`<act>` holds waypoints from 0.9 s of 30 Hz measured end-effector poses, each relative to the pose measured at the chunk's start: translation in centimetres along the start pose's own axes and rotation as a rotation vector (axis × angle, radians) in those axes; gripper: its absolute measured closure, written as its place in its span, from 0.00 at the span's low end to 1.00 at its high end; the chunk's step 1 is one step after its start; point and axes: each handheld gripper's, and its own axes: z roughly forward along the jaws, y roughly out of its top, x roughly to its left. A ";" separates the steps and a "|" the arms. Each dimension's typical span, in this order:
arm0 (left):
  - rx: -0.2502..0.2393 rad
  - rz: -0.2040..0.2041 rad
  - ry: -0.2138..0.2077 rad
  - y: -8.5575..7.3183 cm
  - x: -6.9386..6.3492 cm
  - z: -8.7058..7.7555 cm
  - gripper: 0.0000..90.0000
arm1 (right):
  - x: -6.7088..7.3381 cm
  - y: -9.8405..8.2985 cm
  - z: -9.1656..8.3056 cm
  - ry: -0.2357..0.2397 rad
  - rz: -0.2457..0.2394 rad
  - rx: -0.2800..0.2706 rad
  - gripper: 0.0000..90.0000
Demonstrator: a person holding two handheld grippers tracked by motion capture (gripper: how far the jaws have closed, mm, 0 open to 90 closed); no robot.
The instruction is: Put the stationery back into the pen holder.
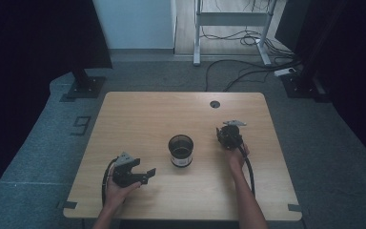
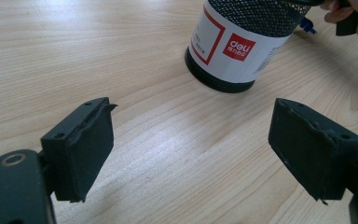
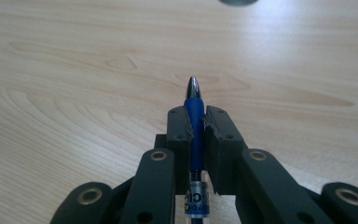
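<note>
From the high view, a black mesh pen cup (image 1: 180,150) is standing upright near the middle of the wooden table (image 1: 138,114), between the two hands. The left gripper (image 1: 143,175) is lying low at the near left with its jaws spread apart and pointing toward the cup, nothing between them. The right gripper (image 1: 225,135) is sitting to the cup's right, well apart from it, its cable trailing back along the forearm. A round grommet hole (image 1: 214,104) is showing near the table's far edge, and cables (image 1: 248,52) are sprawling across the floor beyond.

In the left gripper view, the open jaws are framing bare wood, and the pen cup (image 2: 235,44), wearing a white label with a red logo, is standing ahead, slightly right of centre. The person's other hand (image 2: 354,16) is peeking in at the top right corner.

In the right gripper view, the right gripper (image 3: 194,128) is clenching a blue pen (image 3: 195,116) lengthwise, its silver tip poking out past the pads over open tabletop.
</note>
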 end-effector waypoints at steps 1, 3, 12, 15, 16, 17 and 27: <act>0.001 0.002 0.000 0.0 0.0 0.0 0.16 | 0.0 0.1 -0.3 0.000 0.000 -0.013 0.88; -0.001 0.001 -0.002 0.0 -0.1 0.0 0.16 | 0.0 0.3 -0.8 0.005 0.004 -0.034 0.88; 0.001 0.002 -0.007 0.1 -0.3 0.0 0.16 | -0.5 1.0 -2.7 0.041 0.016 -0.096 0.88; 0.002 0.003 -0.009 0.1 -0.3 0.0 0.16 | -0.5 1.1 -3.0 0.044 0.013 -0.102 0.88; 0.001 0.004 -0.010 0.1 -0.3 0.0 0.16 | -0.6 1.1 -3.0 0.044 0.011 -0.101 0.88; 0.001 0.005 -0.010 0.1 -0.4 0.0 0.16 | -0.6 1.1 -3.0 0.045 0.012 -0.100 0.88; -0.004 0.003 -0.010 0.2 -0.3 -0.2 0.16 | -0.3 1.5 -4.2 0.051 0.005 -0.154 0.88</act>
